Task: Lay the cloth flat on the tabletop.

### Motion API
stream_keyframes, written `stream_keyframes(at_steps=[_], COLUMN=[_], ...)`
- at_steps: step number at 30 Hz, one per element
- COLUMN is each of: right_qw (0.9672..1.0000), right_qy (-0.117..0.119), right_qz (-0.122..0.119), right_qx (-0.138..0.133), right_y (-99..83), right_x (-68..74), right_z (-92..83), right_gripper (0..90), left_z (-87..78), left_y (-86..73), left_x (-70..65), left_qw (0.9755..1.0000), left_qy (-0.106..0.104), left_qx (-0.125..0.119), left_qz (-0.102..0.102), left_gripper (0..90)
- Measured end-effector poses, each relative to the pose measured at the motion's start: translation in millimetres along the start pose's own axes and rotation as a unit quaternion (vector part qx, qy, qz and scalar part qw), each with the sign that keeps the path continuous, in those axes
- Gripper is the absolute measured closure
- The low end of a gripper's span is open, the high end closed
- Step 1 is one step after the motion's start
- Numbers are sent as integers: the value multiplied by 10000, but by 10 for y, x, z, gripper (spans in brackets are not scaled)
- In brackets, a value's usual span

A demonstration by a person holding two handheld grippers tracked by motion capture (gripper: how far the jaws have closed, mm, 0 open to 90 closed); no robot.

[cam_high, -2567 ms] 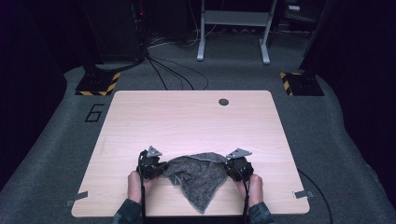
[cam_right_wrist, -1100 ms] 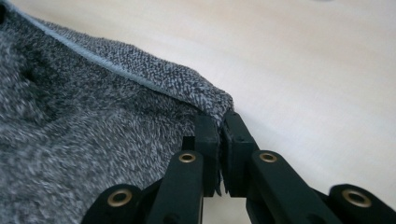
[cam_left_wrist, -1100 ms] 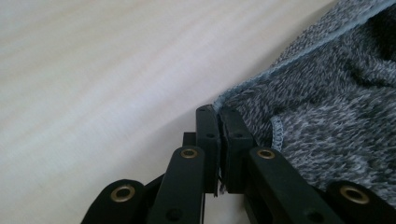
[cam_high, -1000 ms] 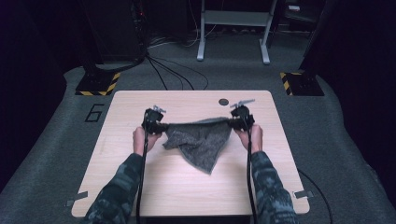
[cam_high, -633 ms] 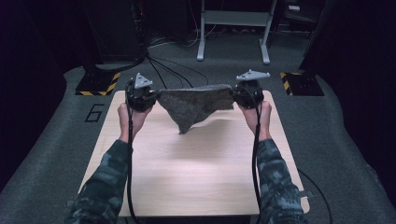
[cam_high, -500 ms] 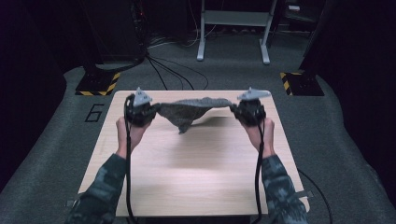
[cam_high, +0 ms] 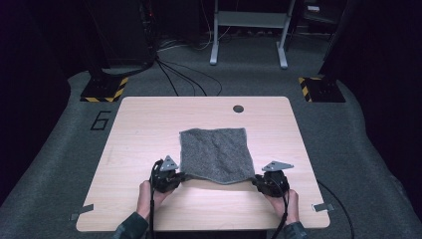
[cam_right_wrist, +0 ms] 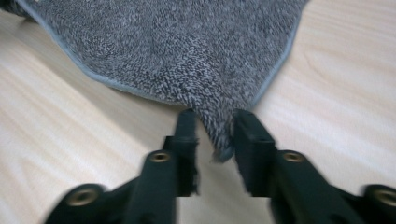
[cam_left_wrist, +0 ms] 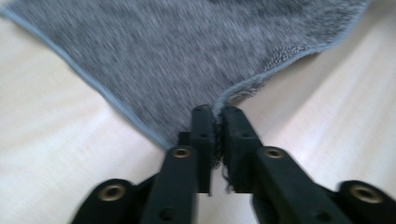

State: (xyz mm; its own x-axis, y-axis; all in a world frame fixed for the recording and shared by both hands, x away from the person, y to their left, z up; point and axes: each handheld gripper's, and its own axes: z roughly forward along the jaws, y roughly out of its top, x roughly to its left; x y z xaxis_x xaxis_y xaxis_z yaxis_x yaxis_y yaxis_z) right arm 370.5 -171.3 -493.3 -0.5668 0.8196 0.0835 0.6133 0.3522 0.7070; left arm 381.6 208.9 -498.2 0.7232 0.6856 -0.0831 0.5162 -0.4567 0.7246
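A grey square towel (cam_high: 214,154) lies spread flat on the wooden table (cam_high: 144,124). My left gripper (cam_high: 180,176) is at its near left corner and my right gripper (cam_high: 256,180) at its near right corner, each held in a hand. In the left gripper view the towel (cam_left_wrist: 187,46) has its corner in a narrow gap of my left gripper (cam_left_wrist: 217,115), whose jaws have just been opening. In the right gripper view the towel (cam_right_wrist: 187,46) has its corner hanging loose in my right gripper (cam_right_wrist: 215,120), whose jaws have also just been opening and stand wider apart.
A small round grommet (cam_high: 238,108) sits near the table's far edge. Tape strips (cam_high: 82,215) mark the front corners. Beyond the table, on the floor, are cables (cam_high: 179,79), yellow-black striped bases (cam_high: 104,89) and a metal stand (cam_high: 249,35).
Both hands came back from the table's far side to its near edge and sank. The towel, earlier stretched in the air between the grippers, now lies flat. Both pairs of jaws have parted.
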Motion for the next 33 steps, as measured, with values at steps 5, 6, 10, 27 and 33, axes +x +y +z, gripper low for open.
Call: stream_keyframes(at_steps=[5, 6, 10, 27, 33], right_qw=[9992, 9989, 9982, 9948, 9938], right_qy=[144, 117, -44, -919, -967], right_qz=[168, 198, 234, 209, 168], right_qx=[-342, -398, -548, 385, 525], right_y=[-58, -45, 113, 423, 352], right_x=[-62, -71, -143, -351, -338], right_z=[-218, -239, -217, 630, 667], right_gripper=[332, 308, 164, 0, 0], left_z=[-159, -189, -263, 384, 381], left_y=[-112, -114, -37, 182, 162], left_x=[14, 39, 225, 366, 346], left_qw=[9997, 9996, 9982, 9923, 9919], left_qy=[86, 187, 414, 1115, 1133], left_qx=[91, 79, -51, 474, 569], left_qz=[-204, -203, -426, -243, -23], left_gripper=[400, 354, 219, 119, 130])
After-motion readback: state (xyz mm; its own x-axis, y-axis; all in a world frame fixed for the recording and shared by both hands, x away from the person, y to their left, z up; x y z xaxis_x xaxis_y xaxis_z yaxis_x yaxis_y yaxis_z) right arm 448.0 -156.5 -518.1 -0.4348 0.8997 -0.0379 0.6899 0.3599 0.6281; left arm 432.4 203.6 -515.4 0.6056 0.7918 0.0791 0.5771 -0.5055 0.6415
